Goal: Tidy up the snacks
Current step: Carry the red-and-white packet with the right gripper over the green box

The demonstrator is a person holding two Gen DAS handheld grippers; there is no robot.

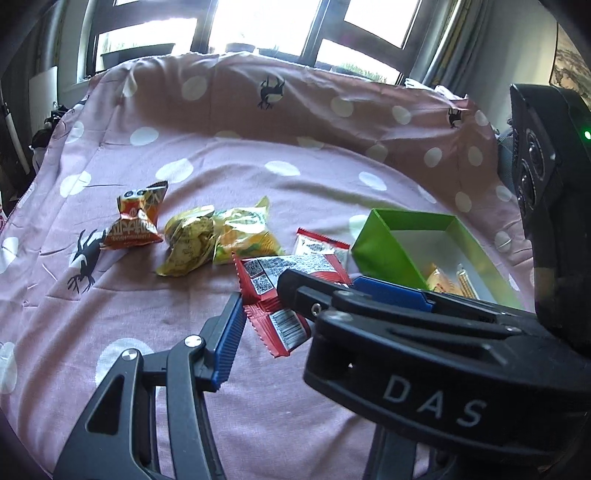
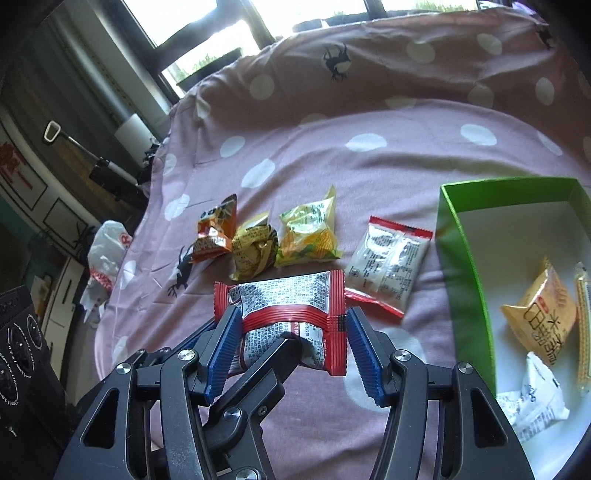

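Note:
A red-and-white snack packet (image 2: 291,314) lies on the pink spotted cloth (image 2: 369,166). My right gripper (image 2: 290,332) is open with its blue pads either side of the packet; the packet also shows in the left wrist view (image 1: 275,295). My left gripper (image 1: 314,299) is open around the same packet, with one finger of the right gripper crossing in front. A green box (image 2: 461,266) with a white inside holds several snacks, among them an orange packet (image 2: 543,314). A second red-and-white packet (image 2: 391,266), two yellow packets (image 2: 310,236) and an orange packet (image 2: 216,236) lie beyond.
The cloth rises into a ridge at the back below a window (image 1: 258,22). A white plastic bag (image 2: 107,251) lies off the cloth's left edge, near dark furniture (image 2: 55,166). The green box shows in the left wrist view (image 1: 384,243).

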